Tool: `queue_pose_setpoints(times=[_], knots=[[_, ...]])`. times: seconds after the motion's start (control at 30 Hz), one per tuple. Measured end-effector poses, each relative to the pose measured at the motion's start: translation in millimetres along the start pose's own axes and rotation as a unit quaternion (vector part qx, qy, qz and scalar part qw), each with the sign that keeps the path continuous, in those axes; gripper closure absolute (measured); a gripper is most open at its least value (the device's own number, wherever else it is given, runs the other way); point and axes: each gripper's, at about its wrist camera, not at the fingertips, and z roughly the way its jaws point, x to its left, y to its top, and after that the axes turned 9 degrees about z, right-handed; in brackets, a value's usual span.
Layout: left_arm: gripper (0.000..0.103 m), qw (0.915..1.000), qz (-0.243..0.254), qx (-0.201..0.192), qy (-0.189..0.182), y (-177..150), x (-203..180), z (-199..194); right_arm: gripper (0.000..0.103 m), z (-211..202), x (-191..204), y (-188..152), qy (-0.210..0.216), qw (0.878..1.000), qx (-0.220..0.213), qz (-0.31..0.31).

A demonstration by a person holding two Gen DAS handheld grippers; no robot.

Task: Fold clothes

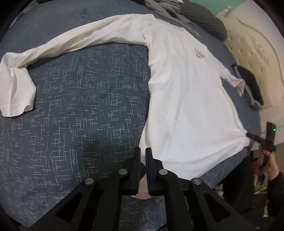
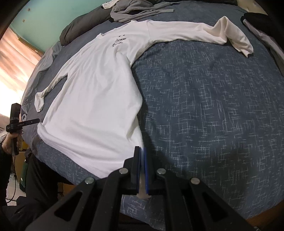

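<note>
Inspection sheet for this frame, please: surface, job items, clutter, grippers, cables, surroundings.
Surface: dark blue patterned bed cover, fairly smooth.
Job's things: white long-sleeved shirt laid flat, print up, both sleeves spread out, nothing folded yet.
Clutter: grey clothes and a dark pillow at the far edge; a black garment by the headboard.
Grippers: right gripper shut on one hem corner; left gripper at the other corner, jaws slightly apart.
Cables: a thin cable hangs below the left gripper's handle.
Surroundings: cream tufted headboard, teal wall, lit curtain.
</note>
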Motion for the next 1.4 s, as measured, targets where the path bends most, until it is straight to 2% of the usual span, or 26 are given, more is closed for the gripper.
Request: queue_pose_setpoints(times=[0.1,0.43,0.53,0.6,0.67,0.97,1.1,1.4], knots=[[0.068,1.0,0.006,-0.002,-0.004,-6,2,-9,0.099,1,-2,1,0.005,1.0,0.002,0.004],[0.068,0.9991,0.026,0.029,-0.017,-31,-1,9,0.099,2,-4,2,0.018,1.0,-0.003,0.019],[0.069,0.9986,0.034,0.037,-0.015,-31,-6,18,0.099,1,-3,2,0.016,1.0,-0.005,0.018],[0.093,0.9981,0.046,0.039,-0.011,-31,-12,18,0.099,-1,-2,1,0.017,1.0,-0.008,0.016],[0.097,0.9978,0.057,0.034,-0.008,-30,-17,11,0.099,-5,2,0,0.019,1.0,-0.01,0.01],[0.099,0.9978,0.066,0.003,-0.008,-24,-22,-40,0.099,-32,20,4,0.024,0.999,-0.022,-0.027],[0.099,0.9977,0.066,0.006,-0.012,-28,-28,-52,0.099,-47,23,3,0.033,0.999,-0.023,-0.028],[0.099,0.9963,0.054,0.065,-0.016,-53,-30,-11,0.099,-11,-6,-13,-0.012,1.0,0.004,-0.006]])
